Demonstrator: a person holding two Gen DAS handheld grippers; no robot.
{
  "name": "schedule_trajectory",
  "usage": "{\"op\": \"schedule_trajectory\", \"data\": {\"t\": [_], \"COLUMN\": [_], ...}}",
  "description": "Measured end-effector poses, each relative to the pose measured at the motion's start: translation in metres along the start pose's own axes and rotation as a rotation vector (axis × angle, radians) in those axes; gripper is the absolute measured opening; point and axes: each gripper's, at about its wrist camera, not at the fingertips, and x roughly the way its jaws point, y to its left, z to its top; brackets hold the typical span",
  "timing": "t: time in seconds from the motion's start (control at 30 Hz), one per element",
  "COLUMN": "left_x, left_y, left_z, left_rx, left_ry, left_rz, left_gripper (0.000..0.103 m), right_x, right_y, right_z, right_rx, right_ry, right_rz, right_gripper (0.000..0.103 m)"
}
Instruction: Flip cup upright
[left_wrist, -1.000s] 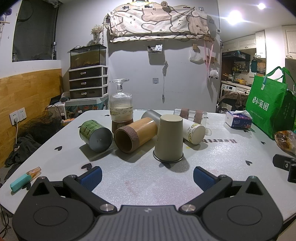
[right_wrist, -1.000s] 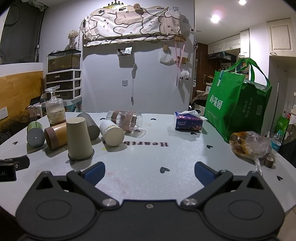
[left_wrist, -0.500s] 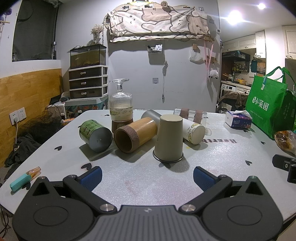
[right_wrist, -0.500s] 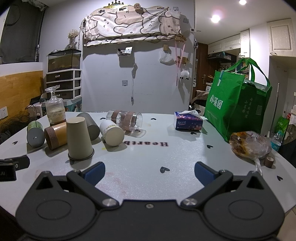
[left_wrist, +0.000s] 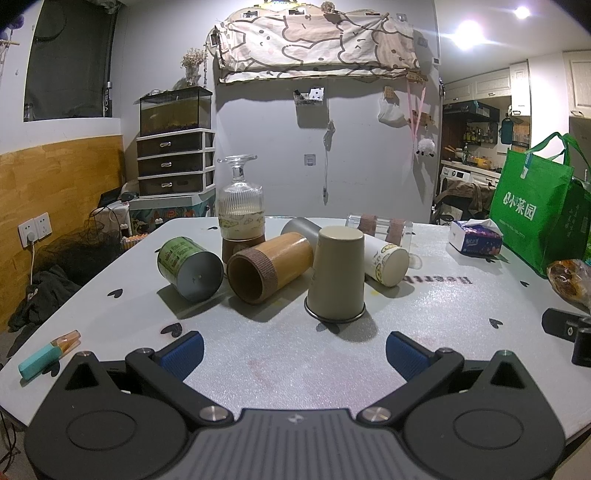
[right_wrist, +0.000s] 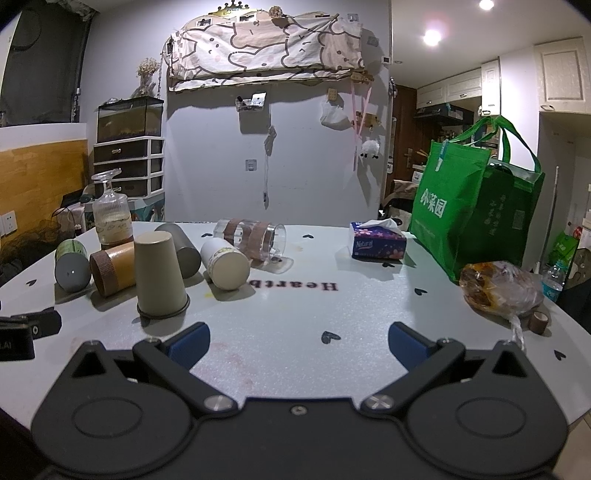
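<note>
A beige cup (left_wrist: 337, 273) stands upside down on the white table (left_wrist: 280, 354), just ahead of my left gripper (left_wrist: 294, 350), which is open and empty. The cup also shows in the right wrist view (right_wrist: 159, 276), ahead and to the left of my right gripper (right_wrist: 298, 341), also open and empty. Behind the cup lie a bamboo cup (left_wrist: 267, 267), a green tin (left_wrist: 188, 267), a white paper cup (left_wrist: 384, 260), a grey cup (left_wrist: 301, 228) and a clear glass (right_wrist: 253, 236), all on their sides. A ribbed glass (left_wrist: 240, 206) stands upside down at the back.
A tissue box (right_wrist: 376, 243) and a green shopping bag (right_wrist: 476, 206) stand at the right. A bagged bread (right_wrist: 498, 288) and a small tape roll (right_wrist: 538, 322) lie near the right edge. A teal pen (left_wrist: 48, 354) lies at the left edge.
</note>
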Motion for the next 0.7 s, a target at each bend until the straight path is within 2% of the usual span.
{"op": "schedule_trajectory", "data": {"t": [0.7], "left_x": [0.0000], "left_y": [0.0001], "left_z": [-0.0001], "left_rx": [-0.001], "left_ry": [0.000], "left_rz": [-0.003], "left_gripper": [0.103], "right_x": [0.0020], "right_y": [0.0015], "right_z": [-0.0020], "right_rx": [0.000], "right_ry": [0.002], "right_rz": [-0.001], "right_gripper": [0.103]}}
